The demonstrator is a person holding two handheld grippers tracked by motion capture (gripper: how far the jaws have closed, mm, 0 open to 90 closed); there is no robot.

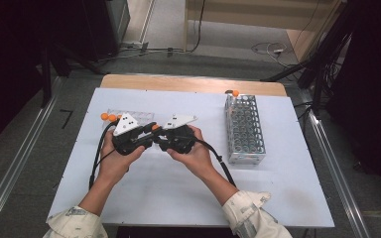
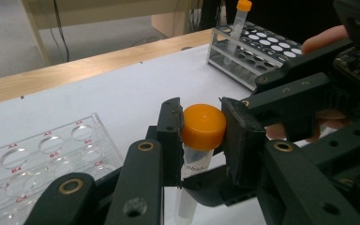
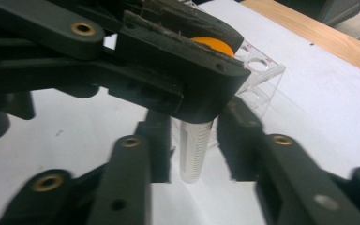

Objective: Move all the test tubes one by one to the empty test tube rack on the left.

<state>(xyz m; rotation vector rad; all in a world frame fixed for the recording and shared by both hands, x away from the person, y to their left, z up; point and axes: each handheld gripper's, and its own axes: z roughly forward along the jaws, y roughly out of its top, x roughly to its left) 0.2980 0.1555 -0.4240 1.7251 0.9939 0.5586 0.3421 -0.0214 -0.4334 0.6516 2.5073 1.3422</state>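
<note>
We see the left tongs [image 2: 201,129] clamped on the orange cap [image 2: 204,126] of an upright tube [image 3: 194,152]; the right tongs [image 3: 194,150], parted, flank its body below.

Clear rack [image 2: 51,154] wells marked A4, A5, A6, B4, B5, B6, C4, C6

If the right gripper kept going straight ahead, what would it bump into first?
Probably the tube, which already stands between its fingers, though they don't seem to press it. Just above is the left gripper, shut on the tube's orange cap. Depth is hard to judge.
</note>
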